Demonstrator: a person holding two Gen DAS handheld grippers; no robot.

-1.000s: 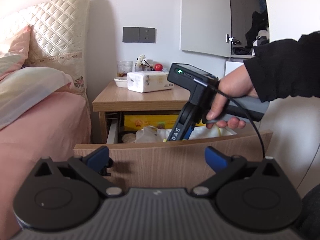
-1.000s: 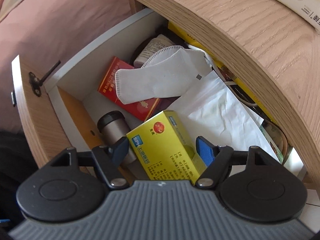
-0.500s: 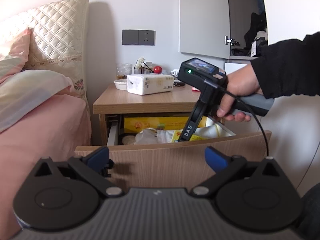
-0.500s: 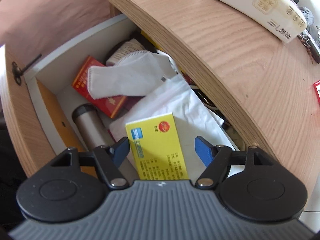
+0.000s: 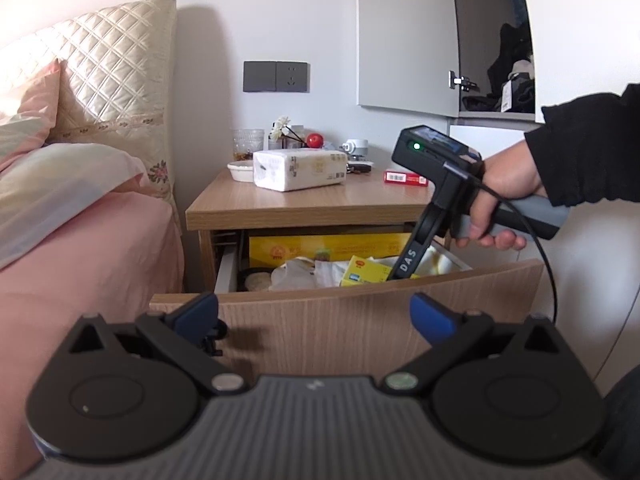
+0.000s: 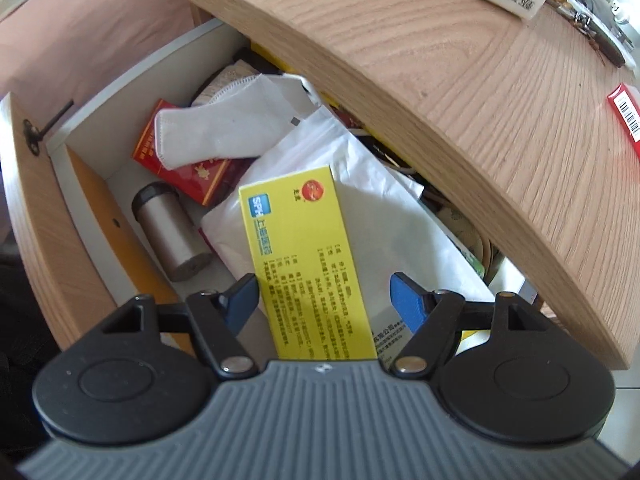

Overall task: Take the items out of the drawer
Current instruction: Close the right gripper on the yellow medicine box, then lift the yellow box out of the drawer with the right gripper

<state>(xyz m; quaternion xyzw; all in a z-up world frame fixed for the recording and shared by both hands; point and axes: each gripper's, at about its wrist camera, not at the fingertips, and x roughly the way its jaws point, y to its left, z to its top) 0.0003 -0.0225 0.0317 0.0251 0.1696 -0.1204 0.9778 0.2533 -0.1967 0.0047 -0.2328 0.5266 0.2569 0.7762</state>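
The right gripper [image 6: 324,300] has lifted the yellow medicine box [image 6: 304,256], pinched between its jaws, up off the white bag and it now hangs above the open drawer [image 6: 86,184], toward the nightstand surface [image 6: 480,92] at two o'clock. One item is nearly out; the left gripper [image 5: 316,316] waits at the drawer front, jaws spread and empty.

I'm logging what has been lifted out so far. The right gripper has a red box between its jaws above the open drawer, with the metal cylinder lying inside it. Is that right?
One detail is wrong: the box between the jaws of the right gripper is yellow, not red. The right wrist view shows it. The rest holds: the drawer is open and the metal cylinder lies inside it.
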